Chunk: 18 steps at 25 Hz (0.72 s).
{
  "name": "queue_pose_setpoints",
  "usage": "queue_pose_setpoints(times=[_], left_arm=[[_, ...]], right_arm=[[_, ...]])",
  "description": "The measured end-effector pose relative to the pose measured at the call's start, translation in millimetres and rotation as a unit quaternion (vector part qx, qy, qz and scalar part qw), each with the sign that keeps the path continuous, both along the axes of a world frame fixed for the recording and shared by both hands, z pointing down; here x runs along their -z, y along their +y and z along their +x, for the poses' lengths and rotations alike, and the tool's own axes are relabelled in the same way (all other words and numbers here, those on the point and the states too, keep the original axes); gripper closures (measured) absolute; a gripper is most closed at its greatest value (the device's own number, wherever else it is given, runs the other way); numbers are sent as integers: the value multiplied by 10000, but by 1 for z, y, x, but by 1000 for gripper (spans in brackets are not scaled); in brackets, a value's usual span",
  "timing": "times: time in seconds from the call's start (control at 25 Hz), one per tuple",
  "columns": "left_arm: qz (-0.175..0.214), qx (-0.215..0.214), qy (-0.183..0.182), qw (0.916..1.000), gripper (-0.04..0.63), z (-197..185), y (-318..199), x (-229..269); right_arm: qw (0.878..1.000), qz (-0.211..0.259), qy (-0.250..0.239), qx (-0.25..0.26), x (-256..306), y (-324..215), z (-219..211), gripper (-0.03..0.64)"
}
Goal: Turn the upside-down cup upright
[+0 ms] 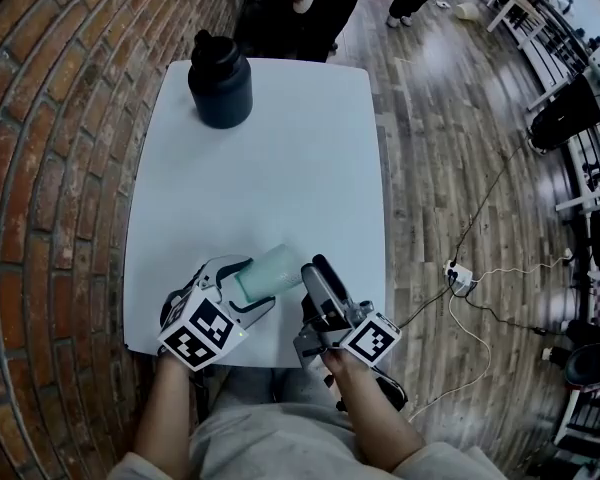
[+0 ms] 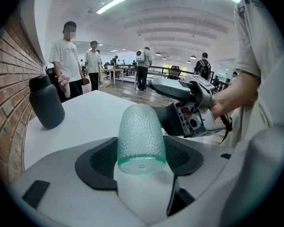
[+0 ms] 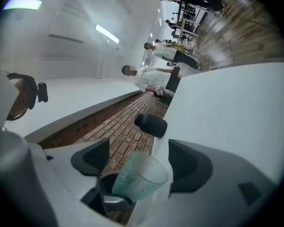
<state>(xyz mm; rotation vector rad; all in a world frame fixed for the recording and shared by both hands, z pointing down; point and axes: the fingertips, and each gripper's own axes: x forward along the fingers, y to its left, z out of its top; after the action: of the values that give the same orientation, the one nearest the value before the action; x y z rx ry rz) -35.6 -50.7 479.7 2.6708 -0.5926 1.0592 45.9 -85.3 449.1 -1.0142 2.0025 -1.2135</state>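
Note:
A textured teal cup lies on its side above the near edge of the white table. My left gripper is shut on it. In the left gripper view the cup sits between the dark pads with its closed base toward the camera. My right gripper is just right of the cup, open, its jaws wide apart. In the right gripper view the cup's open mouth faces the camera between the spread pads, touching neither.
A black bottle stands at the far end of the table, next to the brick wall. People stand beyond the table's far edge. A power strip and cables lie on the wooden floor to the right.

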Motion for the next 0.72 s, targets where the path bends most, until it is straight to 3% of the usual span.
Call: queue_pose_setpoints(times=[0.24,0.48,0.72], left_arm=[[-25,-11,-52,10000,293,-1,2,0],[-66,-13,-196,9998,293,-5,2,-3],[-89,-31,-272,9996,293,-4,2,-4]], right_arm=[[9994,-74,338,4,-5,3,-1,242],[9891,136,1461,119,-2,4,-2,245],[9634,703,2565,334,19,12,-10,471]])
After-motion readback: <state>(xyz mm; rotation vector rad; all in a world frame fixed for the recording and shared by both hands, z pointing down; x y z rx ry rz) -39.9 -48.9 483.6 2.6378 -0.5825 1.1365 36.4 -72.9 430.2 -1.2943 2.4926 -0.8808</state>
